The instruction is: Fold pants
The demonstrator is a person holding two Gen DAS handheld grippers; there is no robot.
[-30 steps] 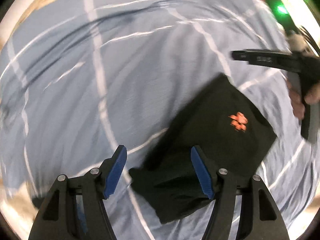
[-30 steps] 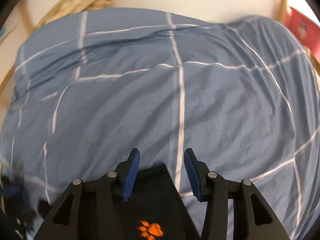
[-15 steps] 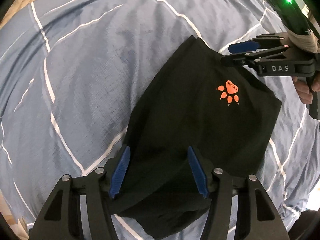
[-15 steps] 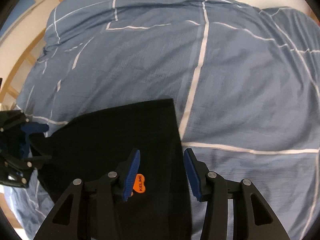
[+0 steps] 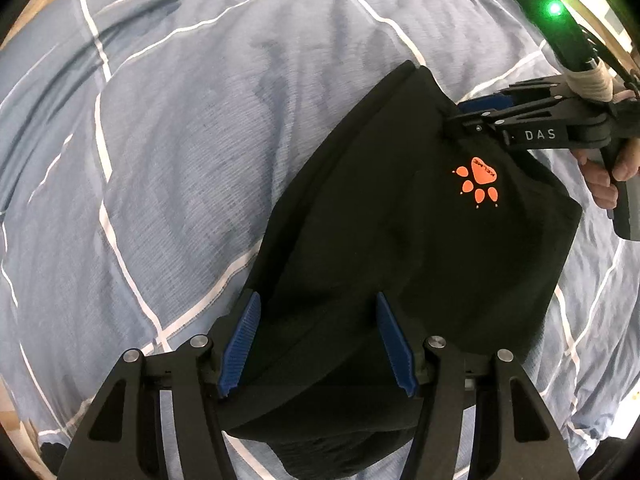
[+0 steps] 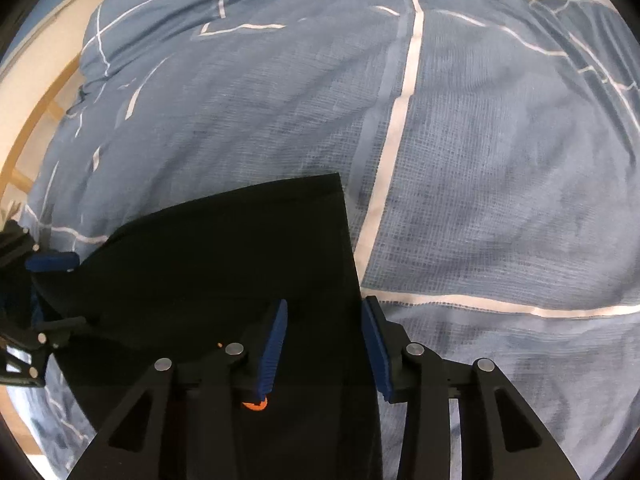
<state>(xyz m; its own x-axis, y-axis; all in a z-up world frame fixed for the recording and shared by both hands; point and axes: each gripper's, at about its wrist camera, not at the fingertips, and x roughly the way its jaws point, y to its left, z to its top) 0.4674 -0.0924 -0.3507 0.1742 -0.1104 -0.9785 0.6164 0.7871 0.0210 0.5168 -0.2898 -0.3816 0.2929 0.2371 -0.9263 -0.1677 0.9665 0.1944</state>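
Left wrist: black folded pants, orange paw logo; both tongs part-open, closing astride fabric.

The pants are seen as plain black, marked with an orange paw print that carries small dark lettering on its main pad. The bed cover is shown in a muted blue, crossed by thin white lines that form a large open check, with a fine woven grid visible in the cloth up close. The left tool is made up of black arms, silver round pins and ribbed blue pads. The right tool is coloured alike; white letters are printed on its black body, and a green light is lit on the black unit above it.
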